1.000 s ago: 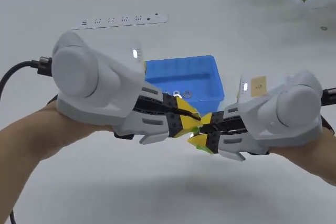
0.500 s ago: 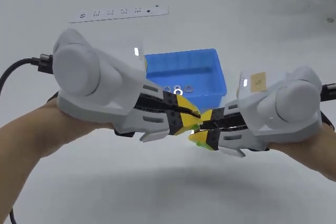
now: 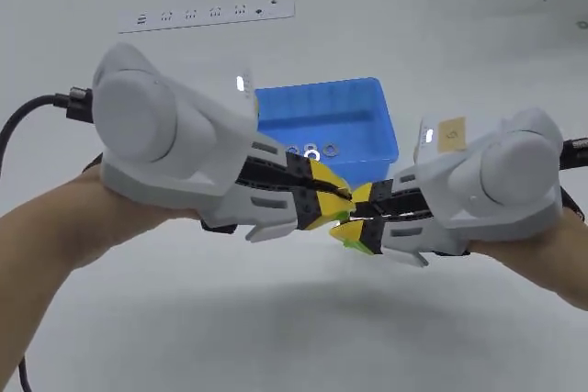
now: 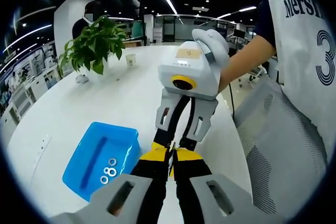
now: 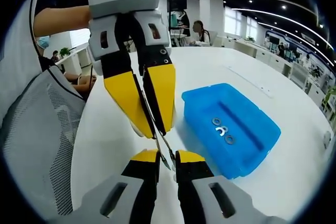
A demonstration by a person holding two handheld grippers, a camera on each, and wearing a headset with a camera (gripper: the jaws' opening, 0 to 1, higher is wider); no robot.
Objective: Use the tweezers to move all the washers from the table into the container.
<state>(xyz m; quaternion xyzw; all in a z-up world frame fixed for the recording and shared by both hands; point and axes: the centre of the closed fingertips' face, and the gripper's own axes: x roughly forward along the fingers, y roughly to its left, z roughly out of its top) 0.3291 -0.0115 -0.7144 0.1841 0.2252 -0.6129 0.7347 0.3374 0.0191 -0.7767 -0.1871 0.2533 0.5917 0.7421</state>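
My left gripper (image 3: 333, 201) (image 4: 171, 160) is shut on thin metal tweezers (image 5: 157, 140), which stick out past its yellow jaws. My right gripper (image 3: 360, 218) (image 5: 168, 160) faces it tip to tip. Its jaws stand a little apart, with the tweezers' tip in the gap between them. Both are held above the table, in front of the blue container (image 3: 367, 103) (image 4: 89, 153) (image 5: 247, 129). Three metal washers (image 3: 312, 152) (image 4: 107, 170) (image 5: 222, 130) lie inside the container.
A white power strip (image 3: 207, 14) lies on the table behind the container. A potted plant (image 4: 94, 43) stands farther back. The person's forearms flank the grippers, and a mesh chair (image 5: 37, 140) is close behind.
The head view has shifted a little, so the container sits higher in the picture. The two grippers stay tip to tip, with the tweezers still in the left one.
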